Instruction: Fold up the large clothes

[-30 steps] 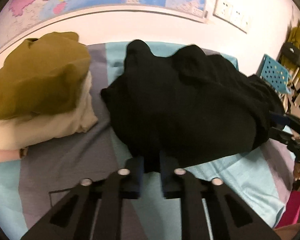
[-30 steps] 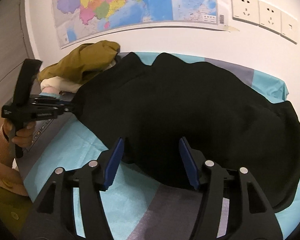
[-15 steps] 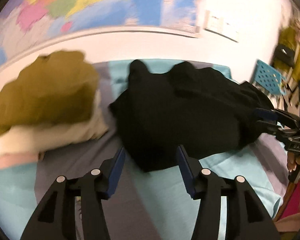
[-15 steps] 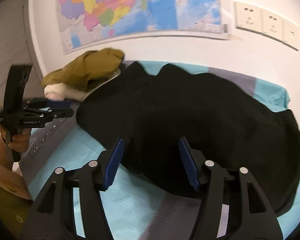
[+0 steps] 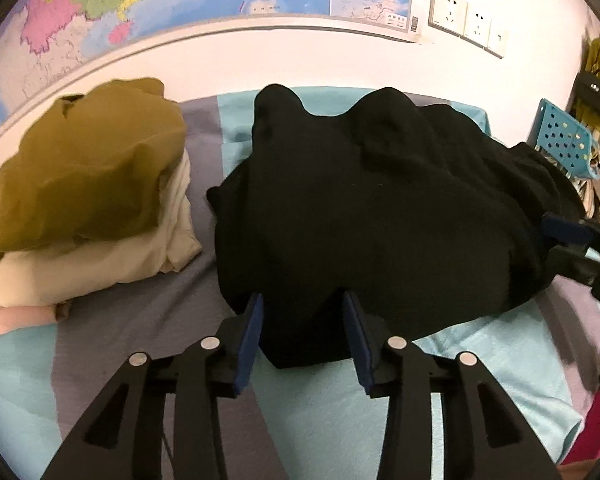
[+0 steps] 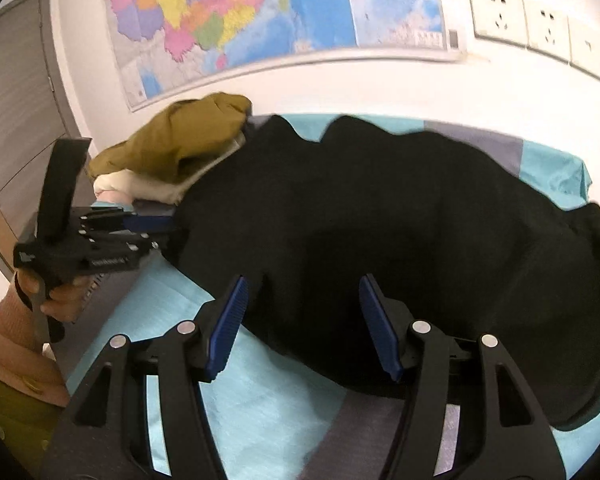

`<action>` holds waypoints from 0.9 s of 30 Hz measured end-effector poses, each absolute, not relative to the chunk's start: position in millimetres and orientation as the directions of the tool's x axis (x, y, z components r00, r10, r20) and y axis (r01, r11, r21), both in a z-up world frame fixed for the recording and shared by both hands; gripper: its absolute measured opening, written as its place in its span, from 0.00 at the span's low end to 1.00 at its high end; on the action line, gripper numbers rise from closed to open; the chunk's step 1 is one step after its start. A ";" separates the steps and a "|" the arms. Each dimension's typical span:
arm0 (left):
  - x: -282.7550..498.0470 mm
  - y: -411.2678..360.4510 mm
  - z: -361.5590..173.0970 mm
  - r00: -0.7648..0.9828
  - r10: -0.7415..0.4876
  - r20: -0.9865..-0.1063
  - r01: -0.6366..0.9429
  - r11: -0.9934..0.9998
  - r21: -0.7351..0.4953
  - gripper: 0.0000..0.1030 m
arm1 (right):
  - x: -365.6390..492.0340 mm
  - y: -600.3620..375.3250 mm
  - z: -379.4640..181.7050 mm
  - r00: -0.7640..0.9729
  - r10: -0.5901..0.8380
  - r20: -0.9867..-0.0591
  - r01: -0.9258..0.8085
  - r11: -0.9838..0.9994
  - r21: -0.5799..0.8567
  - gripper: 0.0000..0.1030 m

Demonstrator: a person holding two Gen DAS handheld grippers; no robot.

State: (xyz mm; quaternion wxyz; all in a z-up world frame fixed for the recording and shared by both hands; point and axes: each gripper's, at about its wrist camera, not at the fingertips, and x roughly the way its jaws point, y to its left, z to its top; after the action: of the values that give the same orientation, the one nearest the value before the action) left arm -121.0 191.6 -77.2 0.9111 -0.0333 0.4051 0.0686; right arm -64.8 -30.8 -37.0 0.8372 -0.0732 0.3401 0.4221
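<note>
Black garment (image 5: 380,220) lies bunched across the middle of a bed with a teal and grey striped sheet (image 5: 140,320), its near corner reaching between the blue pads of the left gripper (image 5: 302,332). That gripper's jaws are closing, with the corner of cloth between them and a narrow gap on each side, so the pads do not yet press it. In the right wrist view the left gripper (image 6: 168,226) shows side-on at the garment's left edge, held by a hand (image 6: 48,292) in a tan sleeve (image 6: 16,356). The right gripper (image 6: 302,320) stands wide, its two blue pads set over the garment's near hem with black cloth filling the space between them; neither pad presses the fabric. In the left wrist view the right gripper (image 5: 568,244) appears at the garment's far right edge, blurred, and its state cannot be told from there. Just left of the garment, with a strip of grey sheet between, sits a pile of clothes: an olive piece (image 5: 84,168) on top, a cream one (image 5: 100,256) under it, and a pink edge (image 5: 16,318) at the bottom. Behind the bed runs a white wall (image 5: 300,56) with a coloured map (image 6: 260,20) and a row of sockets (image 6: 532,20). At the far right of the left wrist view stands a blue perforated basket (image 5: 564,144), and a grey door (image 6: 16,100) shows at the left in the right wrist view.
</note>
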 end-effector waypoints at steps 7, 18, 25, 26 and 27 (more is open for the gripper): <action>-122.8 187.3 -77.3 0.663 0.138 -0.735 -0.168 0.985 0.034 0.48 | -58.7 -4.1 -60.7 0.388 0.607 -0.694 -0.772 0.625 0.115 0.56; -127.8 195.3 -78.6 0.658 0.128 -0.742 -0.193 0.981 -0.002 0.66 | -72.1 -8.6 -39.1 0.409 0.622 -0.668 -0.782 0.616 0.094 0.59; -131.9 194.3 -78.0 0.659 0.122 -0.742 -0.193 0.981 -0.010 0.73 | -81.4 -0.9 -28.1 0.444 0.619 -0.647 -0.792 0.609 0.039 0.67; -132.3 194.2 -77.7 0.659 0.119 -0.743 -0.192 0.981 -0.014 0.74 | -81.9 -0.4 -28.3 0.445 0.618 -0.648 -0.794 0.608 0.034 0.67; -133.1 194.2 -77.3 0.660 0.118 -0.742 -0.194 0.981 -0.016 0.75 | -82.2 2.5 -29.2 0.443 0.614 -0.653 -0.799 0.601 0.023 0.67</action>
State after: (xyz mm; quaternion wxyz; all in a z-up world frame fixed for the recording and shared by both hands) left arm -133.1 194.2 -77.3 0.9098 -0.0469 0.4033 0.0857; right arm -82.2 2.5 -29.2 0.8368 -0.1462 0.3164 0.4223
